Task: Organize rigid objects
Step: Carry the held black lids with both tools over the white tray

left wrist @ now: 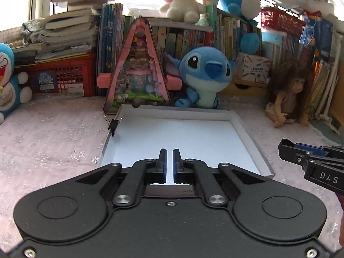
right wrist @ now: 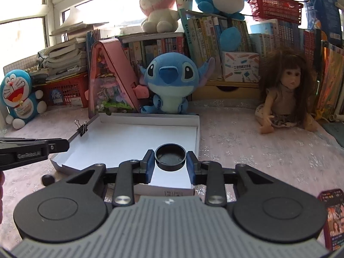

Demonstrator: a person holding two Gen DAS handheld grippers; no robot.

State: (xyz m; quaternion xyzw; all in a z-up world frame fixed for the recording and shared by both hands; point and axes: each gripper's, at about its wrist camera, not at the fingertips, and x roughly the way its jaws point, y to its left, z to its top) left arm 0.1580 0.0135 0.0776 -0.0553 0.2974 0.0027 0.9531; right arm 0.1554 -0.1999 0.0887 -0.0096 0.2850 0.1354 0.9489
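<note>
Holding a black round cap [right wrist: 170, 156] in our right tool [right wrist: 171, 161], we've got the blue pads pressed on either side of it, jaws partway open around it, open side of the cap facing up. It sits at the center of the right wrist view, over the lower right part of the white shallow box [right wrist: 129, 120].

Our left tool [left wrist: 169, 161] has nothing in it, jaws closed down to a thin slit, fingers pointing across the box [left wrist: 236, 118] in the lower middle of its own view. It also pokes in from the left edge of the right wrist view [right wrist: 64, 145].

A black binder clip [right wrist: 82, 128] is clamped on the box's left wall, toward its far corner, left of center in frame.

Box lies on a surface with a pinkish cloth [right wrist: 258, 150]. Behind it, mid-frame, sit a blue plush [right wrist: 169, 81] and a pink triangular case [right wrist: 111, 77]. A doll [right wrist: 283, 94] sits at the right and a Doraemon plush [right wrist: 19, 94] at the far left.
</note>
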